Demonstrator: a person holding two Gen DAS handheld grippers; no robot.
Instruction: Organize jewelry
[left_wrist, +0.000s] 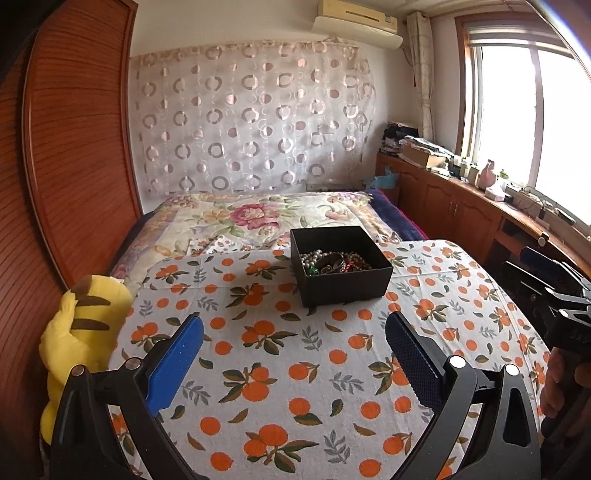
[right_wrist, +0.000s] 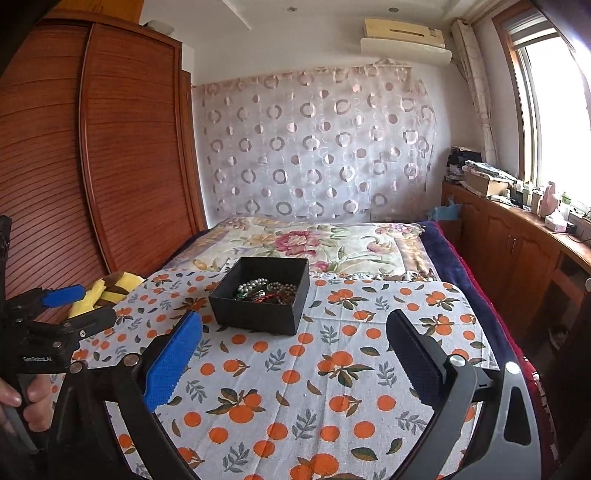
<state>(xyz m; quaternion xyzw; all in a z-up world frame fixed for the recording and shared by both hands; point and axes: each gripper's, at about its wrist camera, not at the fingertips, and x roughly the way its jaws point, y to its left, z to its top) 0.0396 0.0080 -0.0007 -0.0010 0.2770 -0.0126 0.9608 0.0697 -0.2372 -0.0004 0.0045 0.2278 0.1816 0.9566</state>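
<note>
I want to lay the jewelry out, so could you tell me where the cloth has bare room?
The orange-print cloth is bare between the black box and both open grippers, left and right, and to the box's right. The box itself is crowded with tangled jewelry; a yellow plush borders the cloth's left edge.

Only one marking reads with any confidence. In the right wrist view, small white lettering stands on the black body of the left gripper (right_wrist: 79, 301), at the picture's left edge just above the fingers of the hand (right_wrist: 22, 400) that holds it; it appears to say "GenRobot.AI", though the print is tiny and soft. In the left wrist view, faint embossed characters sit on the dark body of the right gripper (left_wrist: 554, 275) near the right edge, too blurred to read. Nothing else carries legible text.
</note>
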